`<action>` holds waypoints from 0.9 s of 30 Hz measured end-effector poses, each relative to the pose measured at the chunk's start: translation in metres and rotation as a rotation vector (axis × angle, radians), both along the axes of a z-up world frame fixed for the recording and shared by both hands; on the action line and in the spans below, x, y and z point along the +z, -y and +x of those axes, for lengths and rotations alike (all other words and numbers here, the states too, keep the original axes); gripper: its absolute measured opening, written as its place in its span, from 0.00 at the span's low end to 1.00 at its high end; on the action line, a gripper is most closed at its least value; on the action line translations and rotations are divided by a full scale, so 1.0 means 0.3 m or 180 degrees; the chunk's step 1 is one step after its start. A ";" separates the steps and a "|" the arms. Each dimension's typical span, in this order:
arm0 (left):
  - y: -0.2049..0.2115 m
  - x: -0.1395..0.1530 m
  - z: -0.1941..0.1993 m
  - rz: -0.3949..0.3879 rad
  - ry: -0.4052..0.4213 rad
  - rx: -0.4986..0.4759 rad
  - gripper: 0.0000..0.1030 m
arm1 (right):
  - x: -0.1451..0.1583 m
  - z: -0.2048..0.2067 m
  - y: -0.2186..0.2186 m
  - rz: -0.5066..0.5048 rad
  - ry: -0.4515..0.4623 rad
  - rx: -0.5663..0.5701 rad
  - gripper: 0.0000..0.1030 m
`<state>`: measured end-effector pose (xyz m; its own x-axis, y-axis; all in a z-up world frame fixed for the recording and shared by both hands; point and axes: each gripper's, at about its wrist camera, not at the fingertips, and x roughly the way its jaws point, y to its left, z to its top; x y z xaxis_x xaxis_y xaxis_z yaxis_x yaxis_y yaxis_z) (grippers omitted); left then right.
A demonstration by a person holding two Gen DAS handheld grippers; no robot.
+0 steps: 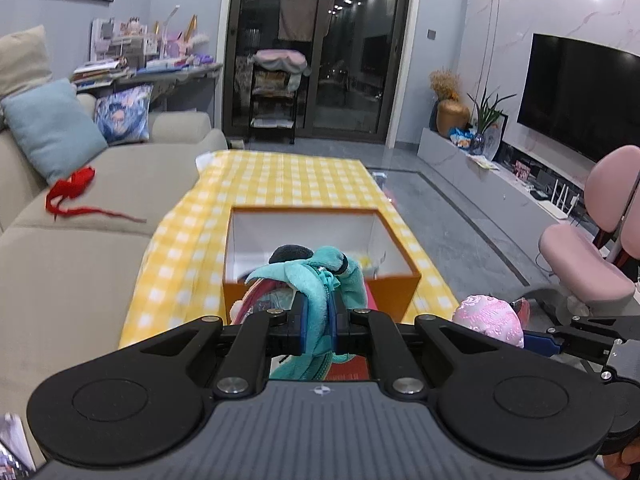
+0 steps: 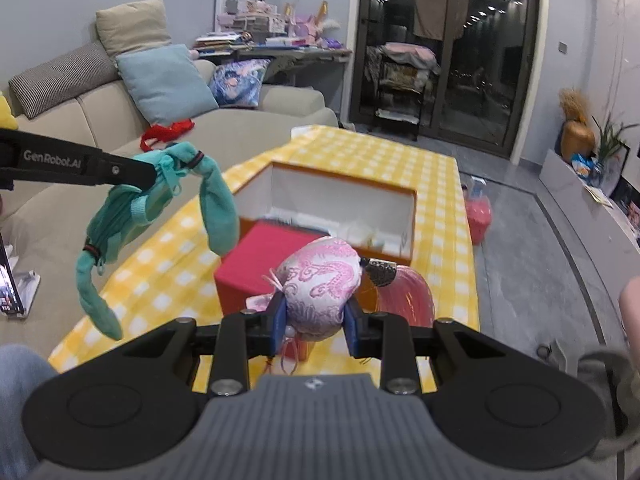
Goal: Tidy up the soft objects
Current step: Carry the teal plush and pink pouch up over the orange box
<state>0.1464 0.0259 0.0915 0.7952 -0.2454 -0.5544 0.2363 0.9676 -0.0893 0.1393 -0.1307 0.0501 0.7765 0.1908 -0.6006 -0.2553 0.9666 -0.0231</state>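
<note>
My left gripper (image 1: 319, 322) is shut on a teal plush pouch (image 1: 316, 280) with long floppy ears, held in the air in front of the open orange box (image 1: 400, 286). In the right wrist view the pouch (image 2: 120, 216) hangs from the left gripper (image 2: 154, 176) at the left. My right gripper (image 2: 316, 320) is shut on a pink embroidered silk sachet (image 2: 320, 280) with a pink tassel (image 2: 404, 294), held above the table's near end. The sachet also shows in the left wrist view (image 1: 490, 318).
The orange box (image 2: 414, 216) with white inside stands on the yellow checked tablecloth (image 2: 360, 152), its red lid (image 2: 264, 256) leaning at its front. A beige sofa (image 1: 100, 208) with cushions and a red cord (image 1: 72, 192) lies left. A pink chair (image 1: 592, 256) and TV unit are right.
</note>
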 end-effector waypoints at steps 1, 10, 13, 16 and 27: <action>0.002 0.010 0.017 -0.0002 0.0022 -0.0003 0.11 | 0.015 0.026 0.001 0.0001 0.0023 0.0020 0.27; 0.043 0.081 0.221 0.0026 0.0260 -0.0019 0.11 | 0.140 0.293 -0.019 -0.0010 0.0205 0.0188 0.27; 0.066 0.096 0.294 0.0046 0.0360 -0.0026 0.11 | 0.164 0.389 -0.034 -0.0091 0.0293 0.0233 0.28; 0.092 0.096 0.368 0.0114 0.0432 -0.0041 0.11 | 0.164 0.499 -0.042 -0.0133 0.0297 0.0242 0.28; 0.100 -0.058 0.678 -0.0038 0.0146 0.0010 0.11 | -0.024 0.866 -0.076 -0.0396 0.0027 0.0283 0.28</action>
